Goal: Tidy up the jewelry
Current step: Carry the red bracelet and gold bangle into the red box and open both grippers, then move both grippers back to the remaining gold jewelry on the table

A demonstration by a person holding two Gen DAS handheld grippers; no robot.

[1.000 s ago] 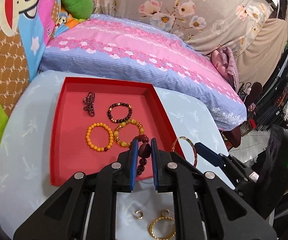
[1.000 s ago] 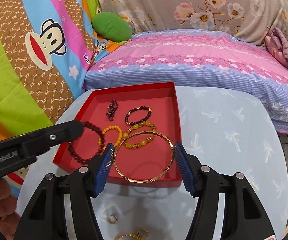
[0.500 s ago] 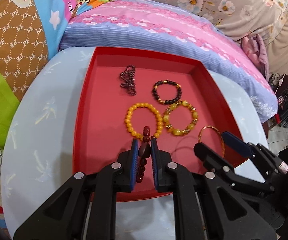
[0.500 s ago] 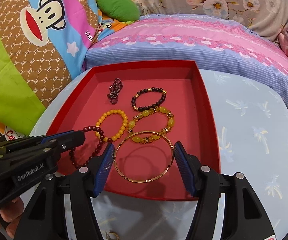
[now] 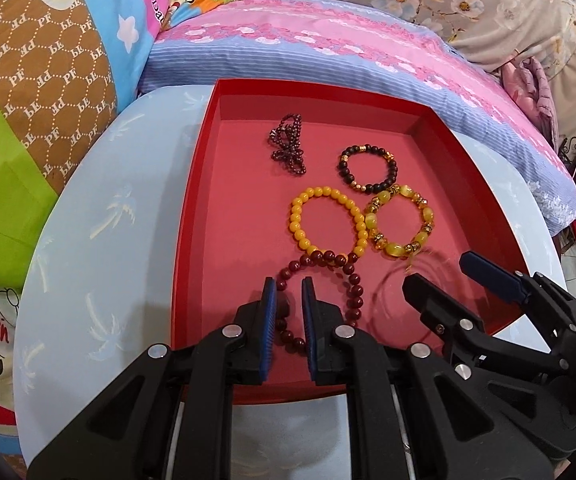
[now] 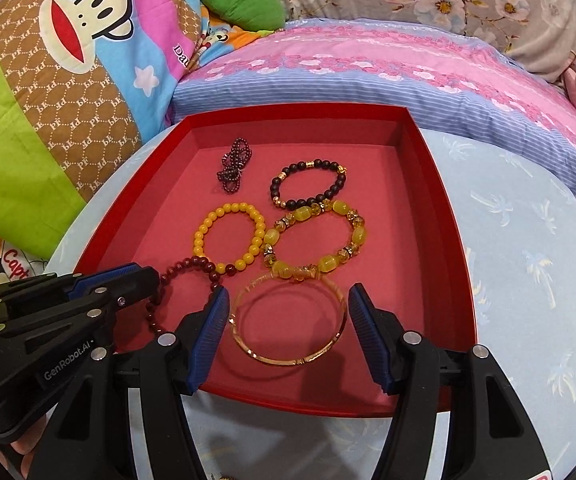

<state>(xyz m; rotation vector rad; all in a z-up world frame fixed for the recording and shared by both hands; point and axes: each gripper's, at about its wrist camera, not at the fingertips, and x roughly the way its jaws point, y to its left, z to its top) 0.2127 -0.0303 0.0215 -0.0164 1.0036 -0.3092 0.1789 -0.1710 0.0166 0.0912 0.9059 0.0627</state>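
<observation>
Two grippers angled down into red tray [image 6: 453, 240], left gripper [image 5: 288, 294] jaws clamping dark red bracelet [image 5: 353, 292], right gripper [image 6: 288, 312] jaws spread around gold bangle [image 6: 288, 354]

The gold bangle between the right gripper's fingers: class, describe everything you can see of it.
The gold bangle is a thin, rigid ring, apparently shiny metal with small ridged bands. It lies near the front wall of the red tray, slightly blurred. The right gripper straddles it; whether the blue pads touch it is unclear. Its far edge meets the yellow cat's-eye bracelet.
</observation>
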